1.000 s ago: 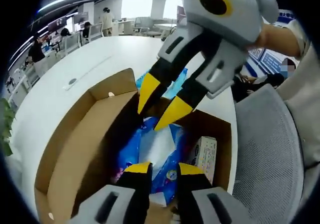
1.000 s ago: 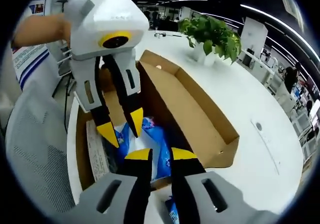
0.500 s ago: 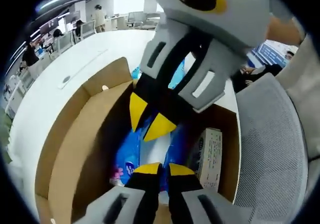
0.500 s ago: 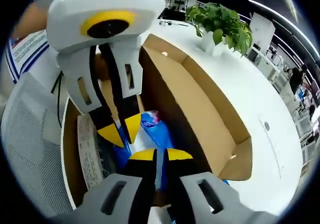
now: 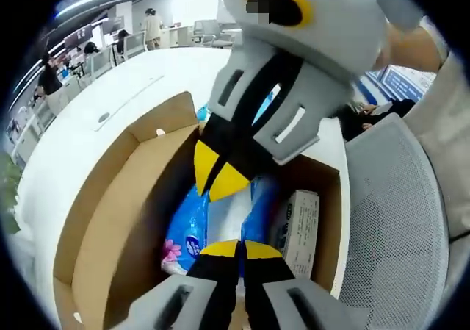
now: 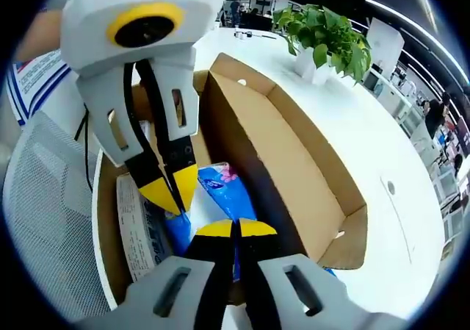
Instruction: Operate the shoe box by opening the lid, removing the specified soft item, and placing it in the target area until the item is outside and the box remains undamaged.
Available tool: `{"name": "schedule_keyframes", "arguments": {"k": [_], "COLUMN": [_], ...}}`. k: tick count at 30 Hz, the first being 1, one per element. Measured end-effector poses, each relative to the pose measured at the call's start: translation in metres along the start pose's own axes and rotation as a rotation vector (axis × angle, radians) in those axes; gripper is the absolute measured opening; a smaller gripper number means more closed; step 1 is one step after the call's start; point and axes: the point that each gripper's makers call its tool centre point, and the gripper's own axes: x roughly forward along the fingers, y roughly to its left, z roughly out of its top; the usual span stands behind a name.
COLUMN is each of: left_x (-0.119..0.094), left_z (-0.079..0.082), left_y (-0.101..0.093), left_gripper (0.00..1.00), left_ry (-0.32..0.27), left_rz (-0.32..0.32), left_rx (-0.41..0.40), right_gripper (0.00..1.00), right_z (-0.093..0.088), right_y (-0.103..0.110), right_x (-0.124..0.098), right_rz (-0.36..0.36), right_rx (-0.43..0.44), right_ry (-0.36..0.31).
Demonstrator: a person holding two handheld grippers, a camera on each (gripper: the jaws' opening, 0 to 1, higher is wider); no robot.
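An open cardboard shoe box (image 5: pixel 103 220) lies on a white table, its lid folded back flat. Inside lies a blue and white soft pack (image 5: pixel 220 216). My left gripper (image 5: pixel 240 248) is shut on the pack's near end. My right gripper (image 5: pixel 217 177) comes down from the top of the left gripper view and is shut on the pack's far end. In the right gripper view the shoe box (image 6: pixel 294 153) holds the soft pack (image 6: pixel 220 190), with my right gripper (image 6: pixel 235 228) pinching it from below and my left gripper (image 6: pixel 170 189) from above left.
A small white printed carton (image 5: pixel 301 223) (image 6: pixel 136 231) stands in the box beside the pack. A grey mesh chair (image 5: pixel 396 220) (image 6: pixel 44 212) is close to the box. A potted plant (image 6: pixel 323 36) stands on the table (image 5: pixel 95 102). People sit at desks far behind.
Both grippers went from open to shut, their yellow tips closing onto the soft pack. Both moved lower into the box.
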Motion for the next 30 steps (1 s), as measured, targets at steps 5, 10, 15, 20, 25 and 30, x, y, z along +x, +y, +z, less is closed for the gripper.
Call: {"name": "schedule_keyframes", "arguments": {"k": [5,10,15,20,25,30], "left_x": [-0.009,-0.02,-0.031,-0.047,-0.065,-0.079], "left_z": [0.002,0.005,0.009,0.017,0.027,0.037], "left_y": [0.0,0.001,-0.001,-0.003,-0.009,-0.013], "left_gripper": [0.0,0.0,0.0,0.0,0.0,0.0], "left_ry": [-0.009,-0.021,-0.028,-0.033,-0.037,-0.051], "left_rz": [0.015,0.04,0.059,0.089,0.108,0.124], "left_rx": [-0.014,-0.016,-0.021,-0.018,-0.032,-0.05], "right_gripper": [0.0,0.0,0.0,0.0,0.0,0.0], "right_z": [0.009,0.019,0.03,0.042,0.054,0.064], "right_y": [0.0,0.0,0.001,0.004,0.007,0.006], "right_x": [-0.006,-0.012,-0.022,-0.033,-0.047,-0.062], "right_rz": [-0.001,-0.006,-0.004,-0.003,0.0,-0.011], "right_rx": [-0.004,-0.017,-0.027,-0.049,-0.068,-0.082], "right_ry": [-0.023,-0.044,-0.067,-0.093,-0.122,-0.151]}}
